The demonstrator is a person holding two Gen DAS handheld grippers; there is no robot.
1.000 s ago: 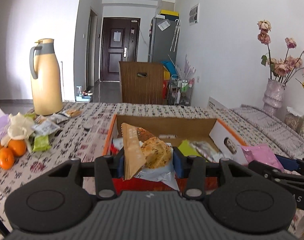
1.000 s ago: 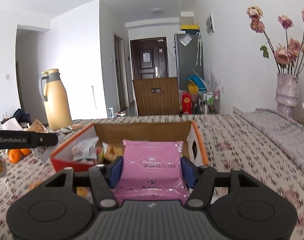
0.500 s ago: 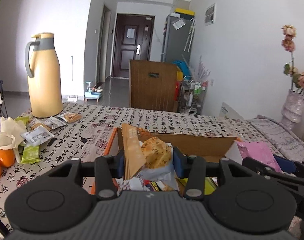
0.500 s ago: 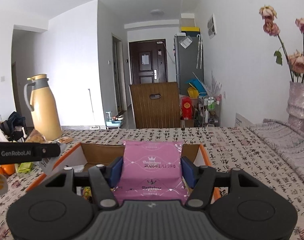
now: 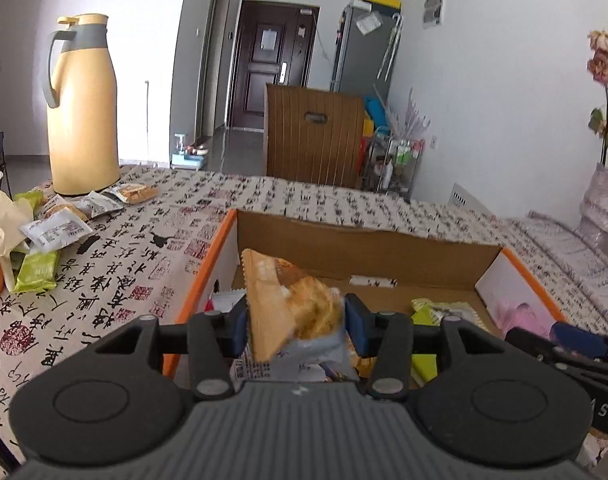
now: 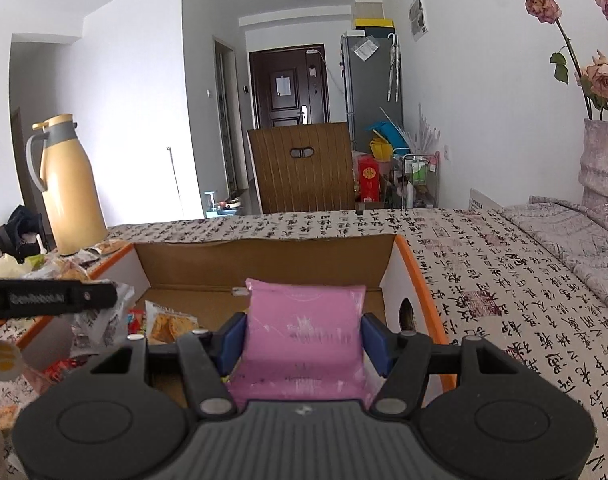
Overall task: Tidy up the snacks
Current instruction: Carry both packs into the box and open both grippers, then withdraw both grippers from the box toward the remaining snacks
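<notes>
the left gripper (image 5: 295,326), black with blue pads, hangs over the near left part of an open cardboard box with orange edges (image 5: 384,242); between its jaws sits a clear-wrapped pastry snack with an orange printed panel (image 5: 291,304). its jaws have just been opening, and a thin gap shows beside the right pad, so the packet looks loose rather than pinched, though blur on the wrapper makes this hard to confirm. below it on the box floor lie other packets, among them a yellow-green wrapper (image 5: 444,312). the right gripper (image 6: 304,340) is over the same box (image 6: 263,256), nearer its right wall, and both blue pads press the sides of a flat pink plastic snack packet (image 6: 304,332), which stands upright between them above the bare cardboard floor. a packet showing orange biscuits (image 6: 167,326) lies in the box to the left of it. the box rests on a tablecloth printed with black calligraphy and red seals (image 5: 143,264). on the cloth to the left lie more loose snack packets (image 5: 55,232), a green one (image 5: 37,274) among them, near a tall yellow thermos jug with a grey handle (image 5: 83,108). a pale vase of dried pink roses (image 6: 600,168) stands at the far right.
</notes>
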